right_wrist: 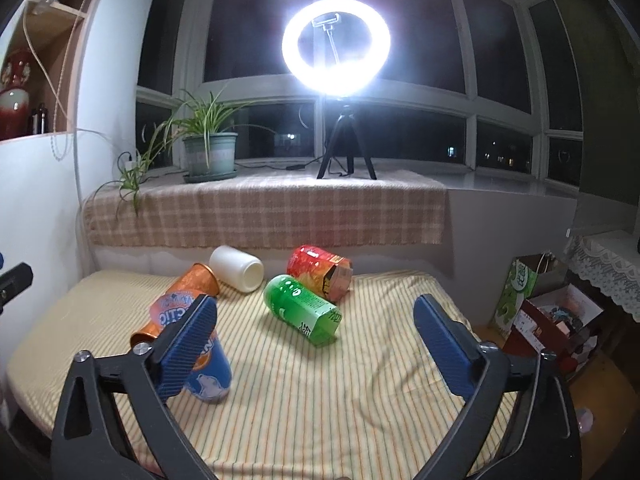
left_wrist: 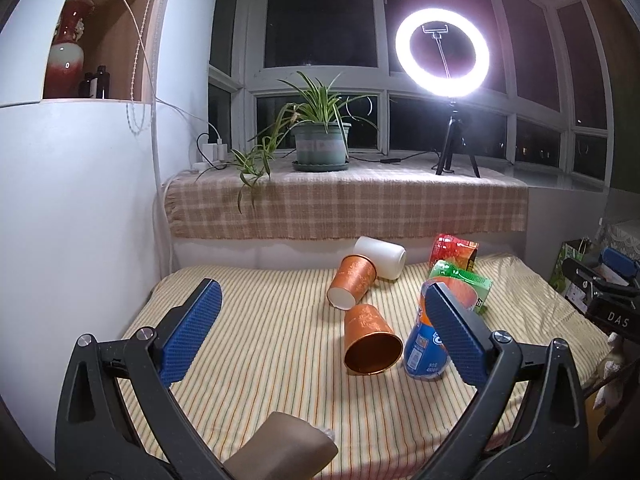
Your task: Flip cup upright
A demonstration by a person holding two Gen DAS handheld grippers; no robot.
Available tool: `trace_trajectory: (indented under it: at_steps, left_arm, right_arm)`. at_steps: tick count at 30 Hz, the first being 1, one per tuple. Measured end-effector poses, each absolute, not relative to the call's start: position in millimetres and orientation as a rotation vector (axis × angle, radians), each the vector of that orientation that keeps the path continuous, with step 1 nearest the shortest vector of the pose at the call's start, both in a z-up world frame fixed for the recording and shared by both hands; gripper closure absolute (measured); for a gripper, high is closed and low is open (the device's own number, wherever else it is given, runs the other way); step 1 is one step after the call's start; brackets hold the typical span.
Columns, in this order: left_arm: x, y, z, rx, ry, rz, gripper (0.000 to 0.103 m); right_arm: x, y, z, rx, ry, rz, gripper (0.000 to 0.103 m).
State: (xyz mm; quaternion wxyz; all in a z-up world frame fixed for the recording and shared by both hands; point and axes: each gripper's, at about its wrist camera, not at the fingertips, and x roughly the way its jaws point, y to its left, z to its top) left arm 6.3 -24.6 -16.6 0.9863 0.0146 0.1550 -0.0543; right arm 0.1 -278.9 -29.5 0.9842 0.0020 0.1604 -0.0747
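Straddling the nearest orange cup (left_wrist: 370,340) sidewall with my wide-apart left fingers (left_wrist: 324,336) precedes tilting; right fingers (right_wrist: 316,344) idle apart.

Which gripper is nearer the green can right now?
Right. The right gripper is open with the green can lying just ahead between its fingers; the left gripper sits farther left, facing the orange cups.

Right gripper (right_wrist: 314,322) over the striped cloth (right_wrist: 320,400), jaws wide, nothing between them. Landmark: green can (right_wrist: 302,309), lying on its side. Behind it, just beside, red can (right_wrist: 320,270), also down. Left of it, white cup (right_wrist: 237,268) on its side. Further left, orange cup (right_wrist: 196,284), tipped, possibly touching the blue bottle (right_wrist: 208,372) partly behind the left finger.
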Motion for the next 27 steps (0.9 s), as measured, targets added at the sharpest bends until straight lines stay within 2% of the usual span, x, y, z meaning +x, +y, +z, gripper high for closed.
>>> trace_trajectory:
  at_steps: [27]
  left_arm:
    - [8.4, -22.8, -11.8, 0.028, 0.3, -0.076, 0.0]
  right_arm:
    - [2.9, -279.8, -31.0, 0.009, 0.324, -0.154, 0.004]
